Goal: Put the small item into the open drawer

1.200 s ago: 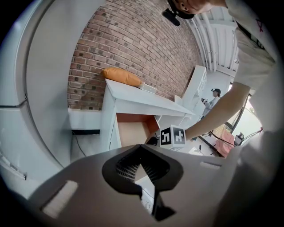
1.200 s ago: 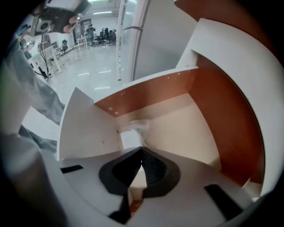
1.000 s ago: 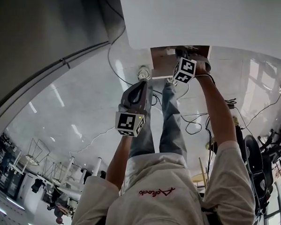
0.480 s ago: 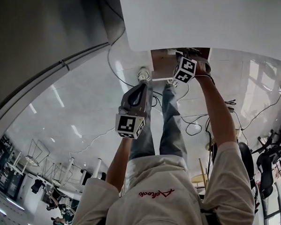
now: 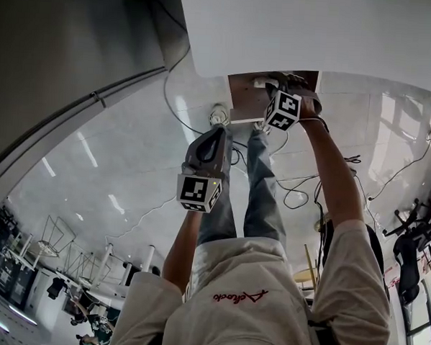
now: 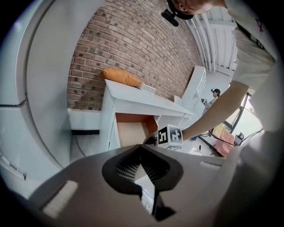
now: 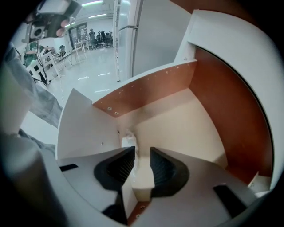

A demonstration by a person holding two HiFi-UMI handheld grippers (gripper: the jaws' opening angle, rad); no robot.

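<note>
Right gripper down in the open drawer, small item at its tips

The right gripper's jaws stand a little apart, and the small item, a pale crinkled packet, lies on the drawer floor just by one tip, against the side wall; it looks let go, though contact is hard to rule out. Over the last second this gripper has barely shifted, so I judge the placing nearly done. The left gripper hangs back with its jaws together and empty. Beyond are the white bench with an orange cushion, a brick wall, and a glossy floor with cables.
</note>
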